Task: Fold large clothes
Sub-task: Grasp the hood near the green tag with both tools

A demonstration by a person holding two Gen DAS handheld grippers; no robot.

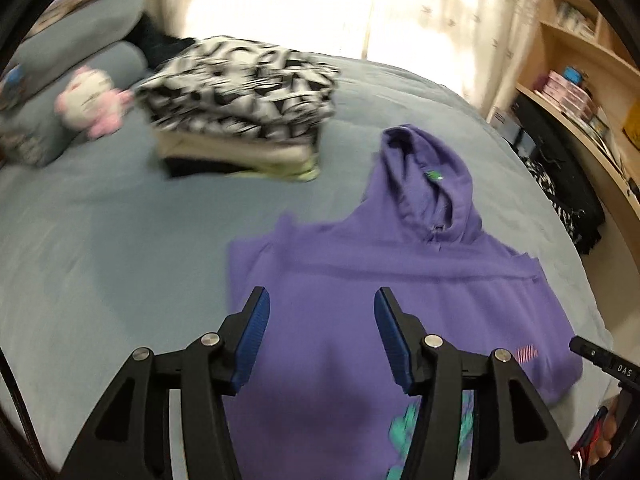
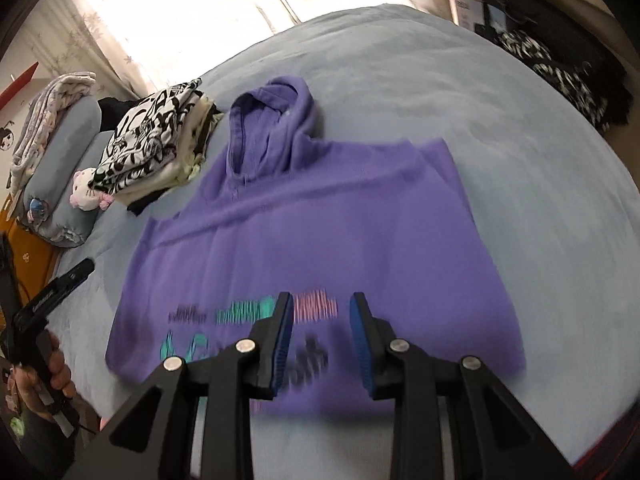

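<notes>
A purple hoodie (image 1: 360,280) (image 2: 320,216) lies flat on the grey-blue bed, hood toward the window, sleeves tucked in, with teal and pink print near its hem. My left gripper (image 1: 320,300) hangs above the hoodie's body, its blue-padded jaws apart and nothing between them. My right gripper (image 2: 320,304) hovers over the printed lower part, jaws a smaller gap apart, also empty. The left gripper (image 2: 60,284) and the hand holding it show at the left edge of the right wrist view. The right gripper's tip (image 1: 600,360) shows at the right edge of the left wrist view.
A stack of folded clothes (image 1: 240,100) (image 2: 152,148) topped by a black-and-white patterned piece sits beyond the hoodie. A pink plush toy (image 1: 92,100) (image 2: 90,194) and grey bolster pillows (image 1: 76,76) lie at the head. Wooden shelves (image 1: 580,80) and dark clothes (image 2: 560,76) border the right.
</notes>
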